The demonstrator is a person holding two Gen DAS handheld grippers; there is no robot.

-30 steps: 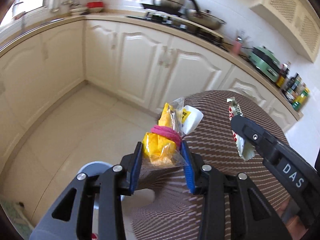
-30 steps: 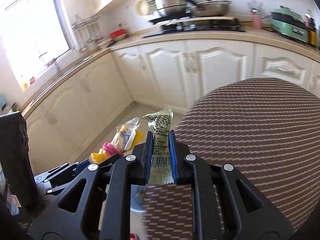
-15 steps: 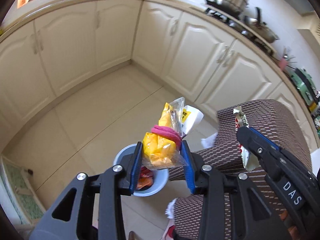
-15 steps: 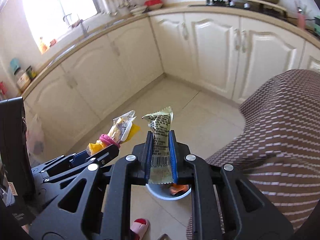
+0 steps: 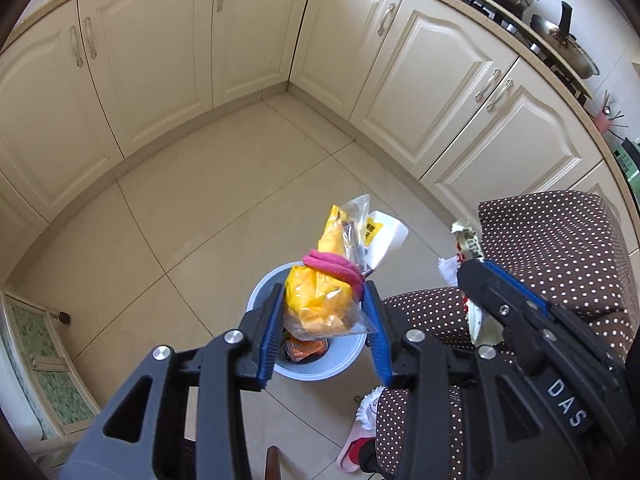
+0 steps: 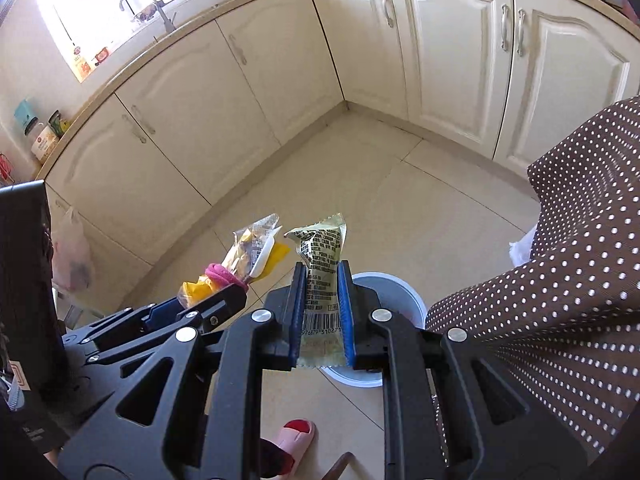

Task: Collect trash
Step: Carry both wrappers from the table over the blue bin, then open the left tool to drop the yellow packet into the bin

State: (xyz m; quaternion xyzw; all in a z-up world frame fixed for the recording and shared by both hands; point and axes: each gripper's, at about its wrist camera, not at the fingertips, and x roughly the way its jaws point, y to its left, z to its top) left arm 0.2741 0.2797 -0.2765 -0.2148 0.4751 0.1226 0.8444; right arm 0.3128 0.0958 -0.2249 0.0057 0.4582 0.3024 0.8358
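My left gripper point(image 5: 323, 292) is shut on a clear bag of yellow trash point(image 5: 316, 304) tied with a pink band point(image 5: 332, 264). It hangs above a pale blue bin point(image 5: 320, 368) on the tiled floor, and an orange wrapper point(image 5: 306, 348) lies inside the bin. My right gripper point(image 6: 321, 270) is shut on a pale green snack wrapper point(image 6: 320, 252) with a barcode, over the near rim of the same bin point(image 6: 400, 284). In the right wrist view the left gripper point(image 6: 208, 300) and its bag point(image 6: 196, 290) sit just to the left. The left wrist view shows the right gripper point(image 5: 472, 270) with its wrapper point(image 5: 470, 240).
A brown white-dotted cloth point(image 5: 540, 248) covers furniture beside the bin on the right point(image 6: 560, 280). Cream cabinets point(image 5: 248, 40) line the far corner. A pink slipper point(image 6: 296, 436) stands on the floor near the bin. A plastic bag point(image 6: 72, 256) hangs at left.
Both grippers have tipped downward and sunk toward the floor, still holding their trash. The bin has come into view beneath them, and the counter has slid out toward the top.
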